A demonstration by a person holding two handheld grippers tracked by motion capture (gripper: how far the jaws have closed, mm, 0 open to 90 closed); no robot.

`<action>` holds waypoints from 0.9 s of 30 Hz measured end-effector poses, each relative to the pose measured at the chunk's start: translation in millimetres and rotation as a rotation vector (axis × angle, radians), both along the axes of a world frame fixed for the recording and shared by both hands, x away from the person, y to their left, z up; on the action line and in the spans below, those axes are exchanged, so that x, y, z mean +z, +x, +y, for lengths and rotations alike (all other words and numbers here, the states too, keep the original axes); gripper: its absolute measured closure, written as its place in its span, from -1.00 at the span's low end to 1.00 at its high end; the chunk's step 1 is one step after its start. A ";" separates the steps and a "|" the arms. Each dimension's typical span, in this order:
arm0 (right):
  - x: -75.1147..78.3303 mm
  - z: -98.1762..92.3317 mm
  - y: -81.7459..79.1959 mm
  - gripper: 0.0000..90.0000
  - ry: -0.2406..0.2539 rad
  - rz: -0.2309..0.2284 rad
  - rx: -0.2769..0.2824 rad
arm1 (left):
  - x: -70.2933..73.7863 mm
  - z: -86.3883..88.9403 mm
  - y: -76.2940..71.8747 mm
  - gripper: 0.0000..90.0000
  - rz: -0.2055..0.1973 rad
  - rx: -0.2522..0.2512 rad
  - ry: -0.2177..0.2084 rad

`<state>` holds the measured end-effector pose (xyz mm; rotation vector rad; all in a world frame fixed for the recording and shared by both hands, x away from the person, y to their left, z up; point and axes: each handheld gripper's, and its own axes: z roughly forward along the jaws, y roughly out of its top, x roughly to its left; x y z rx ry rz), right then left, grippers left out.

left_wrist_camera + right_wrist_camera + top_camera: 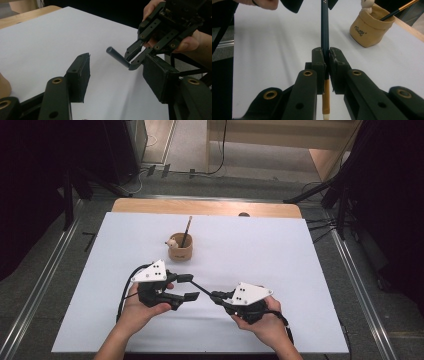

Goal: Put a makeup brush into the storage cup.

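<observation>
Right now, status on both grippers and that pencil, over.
Right gripper shut on dark pencil. Left gripper open, jaws either side of pencil's free end, not touching. Tan holder stands apart behind; nothing in the way.

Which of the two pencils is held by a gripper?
The dark pencil, clamped in the right gripper; the other pencil stands in the tan cup.

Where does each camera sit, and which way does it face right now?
High view: above the table's near side, looking forward and down; forearms, both hands.
Left gripper view: on the left gripper, facing the right gripper and its hand.
Right gripper view: on the right gripper, along the clamped pencil.
Shared: pencil, pouch.
</observation>
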<state>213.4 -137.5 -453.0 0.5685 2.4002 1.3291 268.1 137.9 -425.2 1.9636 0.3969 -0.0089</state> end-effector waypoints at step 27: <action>-7.3 7.8 0.3 0.88 -0.117 -0.026 0.080 | -0.1 -4.5 4.5 0.70 0.126 -0.082 0.114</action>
